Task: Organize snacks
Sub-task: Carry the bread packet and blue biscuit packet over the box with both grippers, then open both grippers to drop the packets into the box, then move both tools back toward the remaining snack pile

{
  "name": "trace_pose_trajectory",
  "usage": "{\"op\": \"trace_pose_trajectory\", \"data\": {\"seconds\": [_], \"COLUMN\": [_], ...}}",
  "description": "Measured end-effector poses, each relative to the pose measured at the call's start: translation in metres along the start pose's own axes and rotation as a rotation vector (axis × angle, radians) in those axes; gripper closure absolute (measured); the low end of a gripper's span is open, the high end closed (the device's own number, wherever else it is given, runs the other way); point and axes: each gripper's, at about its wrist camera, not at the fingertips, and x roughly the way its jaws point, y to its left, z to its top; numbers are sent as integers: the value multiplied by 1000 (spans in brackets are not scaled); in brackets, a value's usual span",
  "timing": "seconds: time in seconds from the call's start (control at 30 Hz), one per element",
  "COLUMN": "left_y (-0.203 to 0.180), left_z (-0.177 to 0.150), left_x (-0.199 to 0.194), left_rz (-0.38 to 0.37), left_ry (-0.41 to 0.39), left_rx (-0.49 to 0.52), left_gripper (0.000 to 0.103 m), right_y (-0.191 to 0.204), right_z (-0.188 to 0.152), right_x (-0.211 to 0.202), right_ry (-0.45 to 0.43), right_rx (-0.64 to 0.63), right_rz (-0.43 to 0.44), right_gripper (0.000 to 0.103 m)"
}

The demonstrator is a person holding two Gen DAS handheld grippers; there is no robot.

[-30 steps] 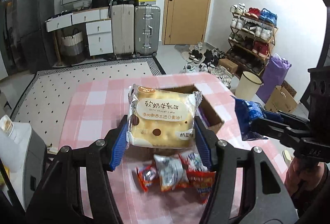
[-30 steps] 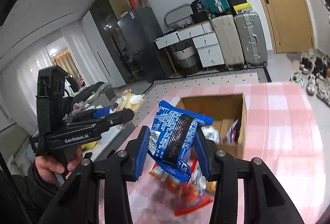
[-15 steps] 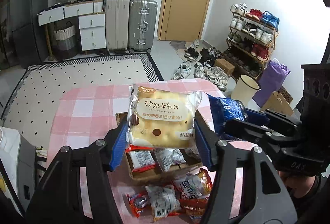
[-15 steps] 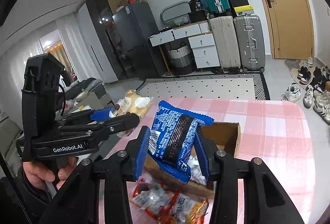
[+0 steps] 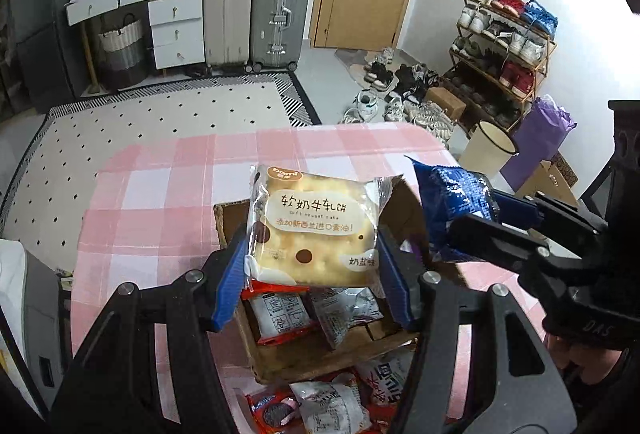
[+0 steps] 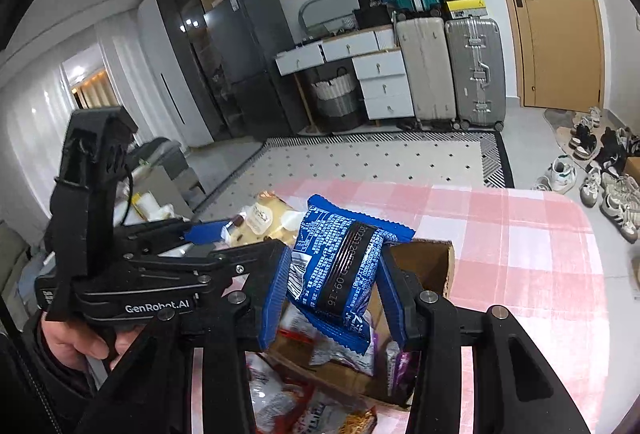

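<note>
Black claw (image 5: 312, 262) frames, ribbed blue pads (image 5: 230, 282), silver screws.

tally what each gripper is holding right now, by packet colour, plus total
Yellow biscuit packet: 1, clamped in the left gripper above the cardboard box.
Blue packet: 1, clamped in the right gripper above the same box.
Total held: 2

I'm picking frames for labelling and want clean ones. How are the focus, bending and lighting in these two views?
Left wrist view: yellow biscuit pack sharp, print readable; door and suitcases bow from fisheye; black corners. Right wrist view: blue snack pack crisp, snacks in the cardboard box slightly smeared; glare spots on the dark cabinet; dim, cool light.
</note>
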Motion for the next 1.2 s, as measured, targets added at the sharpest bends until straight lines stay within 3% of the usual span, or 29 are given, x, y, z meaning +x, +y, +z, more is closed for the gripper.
{"op": "trace_pose_trajectory", "data": {"seconds": [0.4, 0.47, 0.53, 0.63, 0.87, 1.1, 1.2], "left_y": [8, 9, 5, 5, 0, -3, -7], "left_z": [-9, -11, -12, -14, -28, -43, -49], "left_x": [55, 59, 59, 51, 20, -17, -35], "left_rz": [-19, -31, -42, -32, -3, 15, 18], "left_ry": [70, 94, 94, 64, 12, -20, -42], "left_rx": [-40, -47, -35, -24, -18, -8, 8], "left_gripper": [45, 35, 28, 23, 22, 21, 19], "right_y": [-9, -11, -13, -15, -12, 10, 21], "right_z": [-17, -17, -17, -17, -19, -20, -23], "right_x": [39, 42, 40, 28, -5, -37, -47], "right_ry": [64, 73, 63, 41, -7, -50, -63], "right_rx": [7, 15, 21, 27, 34, 17, 2], "right_rz": [-26, -29, -39, -47, -59, -50, -48], "right_gripper": [59, 43, 39, 39, 35, 33, 27]}}
